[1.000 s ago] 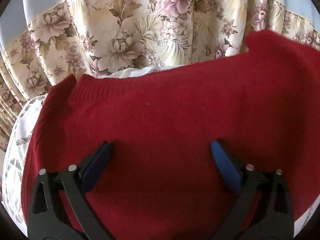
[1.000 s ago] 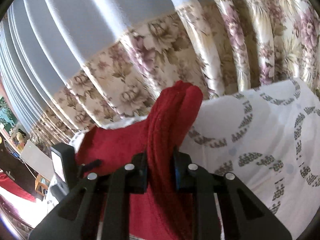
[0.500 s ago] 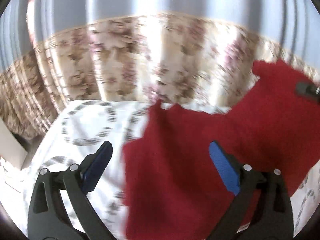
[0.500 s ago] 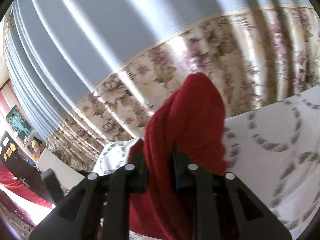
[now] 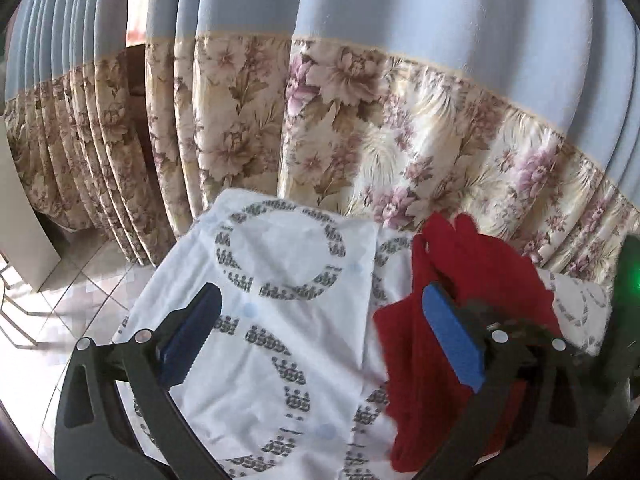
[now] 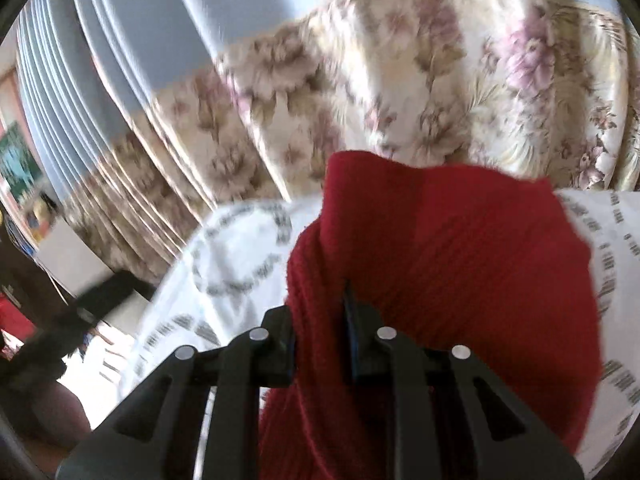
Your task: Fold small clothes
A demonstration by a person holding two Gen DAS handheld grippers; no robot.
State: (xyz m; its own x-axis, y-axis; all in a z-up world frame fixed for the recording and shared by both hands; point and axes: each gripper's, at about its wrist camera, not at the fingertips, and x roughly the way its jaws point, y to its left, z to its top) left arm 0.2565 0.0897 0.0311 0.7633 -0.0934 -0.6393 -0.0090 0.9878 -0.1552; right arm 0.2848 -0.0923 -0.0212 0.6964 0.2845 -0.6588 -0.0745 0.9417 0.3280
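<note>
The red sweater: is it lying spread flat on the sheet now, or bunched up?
Bunched up. The red sweater hangs in folds, clamped in the right gripper, above the white patterned sheet.

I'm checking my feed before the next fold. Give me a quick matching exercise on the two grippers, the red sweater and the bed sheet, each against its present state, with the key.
Column one:
1. left gripper
2. right gripper
3. red sweater
4. bed sheet

Column two:
A. white with grey ring print, spread beneath the garment
B. jaws shut on knit fabric
C. bunched, pinched in a gripper
D. jaws wide apart, holding nothing

Pairs: 1-D, 2-B, 3-C, 4-A
</note>
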